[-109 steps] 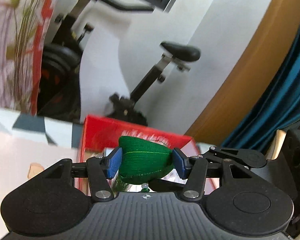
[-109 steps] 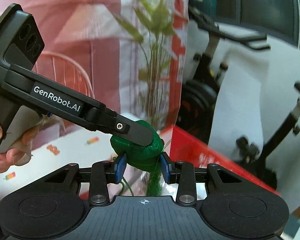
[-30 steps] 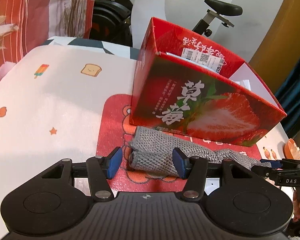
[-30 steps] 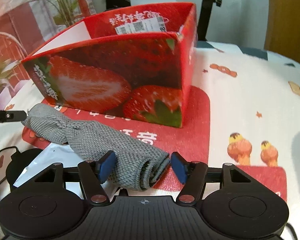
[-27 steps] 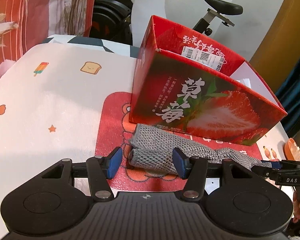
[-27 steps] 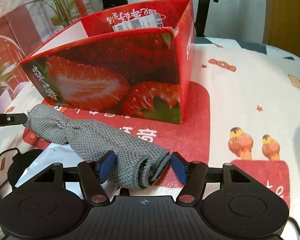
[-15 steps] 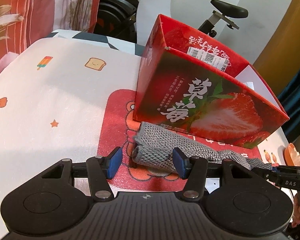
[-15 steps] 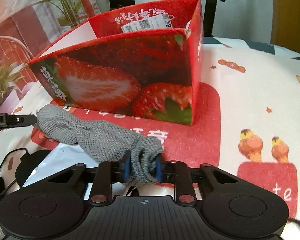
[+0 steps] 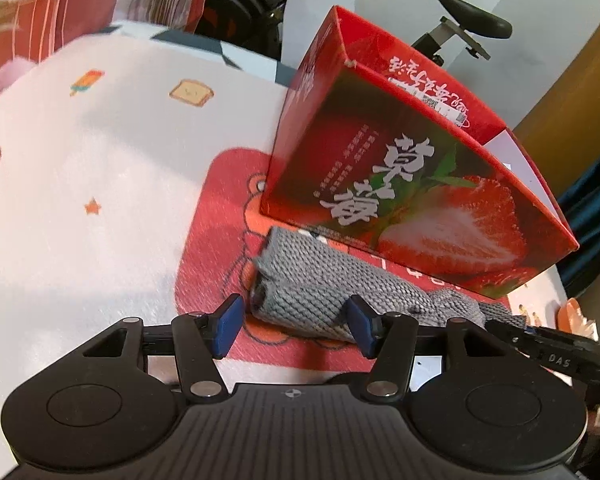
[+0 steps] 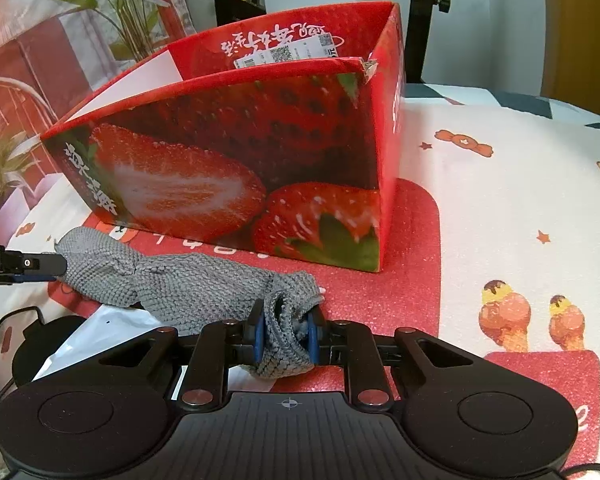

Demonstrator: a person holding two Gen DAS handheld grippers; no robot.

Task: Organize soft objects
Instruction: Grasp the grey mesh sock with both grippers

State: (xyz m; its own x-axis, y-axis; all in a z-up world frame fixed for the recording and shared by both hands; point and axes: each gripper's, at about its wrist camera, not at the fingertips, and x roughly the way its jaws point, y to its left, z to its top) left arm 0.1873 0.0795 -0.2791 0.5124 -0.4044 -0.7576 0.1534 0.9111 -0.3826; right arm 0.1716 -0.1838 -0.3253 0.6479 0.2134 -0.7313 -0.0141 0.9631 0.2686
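Note:
A grey knitted cloth [image 9: 312, 292] lies rolled lengthwise on a red mat, in front of the red strawberry box [image 9: 400, 184]. My left gripper [image 9: 292, 330] is open, its blue pads on either side of the cloth's left end. My right gripper [image 10: 285, 338] is shut on the cloth's [image 10: 204, 284] other end, which bunches up between its pads. The box [image 10: 236, 160] stands just behind the cloth in the right wrist view; its inside is mostly hidden. The left gripper's tip [image 10: 24, 265] shows at the cloth's far end.
The red mat [image 9: 216, 248] lies on a white patterned tablecloth [image 9: 80, 168]. A white bag [image 10: 100, 328] and black cable [image 10: 4, 324] lie near the table's front edge. An exercise bike [image 9: 468, 28] and a plant [image 10: 132, 12] stand behind the table.
Both grippers came down from the box to the grey cloth. My right gripper closed on its end and has lifted it slightly. My left gripper stays open and has moved closer.

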